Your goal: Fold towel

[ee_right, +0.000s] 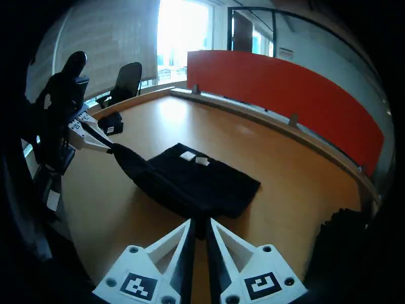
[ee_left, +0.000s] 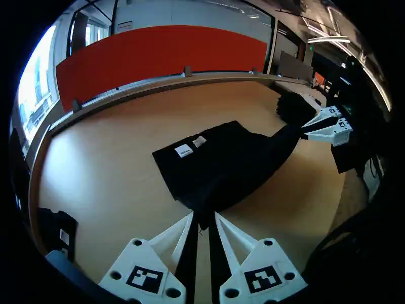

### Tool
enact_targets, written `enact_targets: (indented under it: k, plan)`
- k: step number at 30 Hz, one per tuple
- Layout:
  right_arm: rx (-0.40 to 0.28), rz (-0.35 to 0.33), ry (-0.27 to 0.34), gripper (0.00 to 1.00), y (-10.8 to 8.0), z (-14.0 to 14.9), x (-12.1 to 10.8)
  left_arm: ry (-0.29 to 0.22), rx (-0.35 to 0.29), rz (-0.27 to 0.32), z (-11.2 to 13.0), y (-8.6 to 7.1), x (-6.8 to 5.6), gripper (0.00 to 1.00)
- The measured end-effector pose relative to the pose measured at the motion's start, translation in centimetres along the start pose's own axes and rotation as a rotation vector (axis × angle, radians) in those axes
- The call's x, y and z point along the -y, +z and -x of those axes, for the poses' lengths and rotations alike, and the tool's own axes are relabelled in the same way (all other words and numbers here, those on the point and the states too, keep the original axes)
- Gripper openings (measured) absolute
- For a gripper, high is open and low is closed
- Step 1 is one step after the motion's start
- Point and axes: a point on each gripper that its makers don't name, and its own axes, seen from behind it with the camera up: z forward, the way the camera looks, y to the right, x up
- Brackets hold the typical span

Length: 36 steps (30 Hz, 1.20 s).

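- Our left gripper (ee_left: 203, 219) has its fingers drawn nearly together on a corner of the black towel (ee_left: 223, 162). Cloth fills the narrow gap between them, so we judge it clamped.
- Our right gripper (ee_right: 199, 223) is the same, with its fingers pinched on another corner and cloth bunched at the tips.
- Ahead of both grippers the towel lies mostly flat on the wooden table (ee_left: 116, 152). Its near edge is lifted into a sagging ridge strung between the two held corners.
- Two white labels (ee_left: 183, 150) sit face up on the far part.
- We judge the step in hand to be carrying the held edge forward over the flat part to make a fold.
- To do it well, we should move both grippers together at one height, pull the edge taut enough to take out the sag, and lay the corners on the far corners, not short of them.
- Off to the right of the right gripper a dark heap of cloth (ee_left: 295, 107) lies on the table — we should steer clear of it.
- An orange partition (ee_left: 162, 55) closes the table's far side.
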Motion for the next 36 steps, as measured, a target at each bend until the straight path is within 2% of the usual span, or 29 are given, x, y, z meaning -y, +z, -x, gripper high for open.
enact_targets:
  k: [12,20,36]
  plan:
    - [-0.022,-0.003,-0.003,0.13,-1.8,-1.5,0.5,-0.011,-0.029,-0.009,-1.9,-1.7,0.2,0.13]
    - [-0.041,-0.004,0.005,0.13,-2.6,-2.7,0.7,-0.001,-0.044,-0.019,-2.9,-2.3,0.7,0.13]
    - [-0.052,-0.003,0.004,0.13,-4.1,-3.9,0.9,-0.007,-0.063,-0.014,-4.3,-3.8,0.5,0.13]
